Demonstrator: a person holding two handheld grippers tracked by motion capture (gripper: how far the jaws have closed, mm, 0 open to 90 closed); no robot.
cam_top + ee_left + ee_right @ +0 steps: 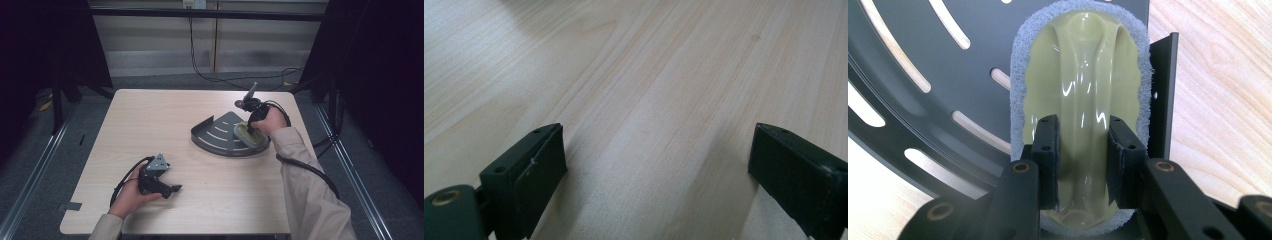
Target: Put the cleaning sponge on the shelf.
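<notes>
Clamping scrubber [1083, 100] ridge on slotted tray [923, 115], right gripper [1083, 165]; left gripper [654, 170] jaws wide over bare table [649, 75].

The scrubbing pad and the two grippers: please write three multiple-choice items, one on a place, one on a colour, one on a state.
1. The scrubbing pad lies
A. on the slotted tray
B. on bare table
C. on the floor

2. Its handle is
A. red
B. pale yellow-green
C. blue

3. The left gripper is
A. shut on the pad
B. shut on a cloth
C. open

Answers: 1 A, dark slotted metal lies under it; 2 B, glossy ridge between the right gripper jaws; 3 C, jaws stand wide apart over wood.
</notes>
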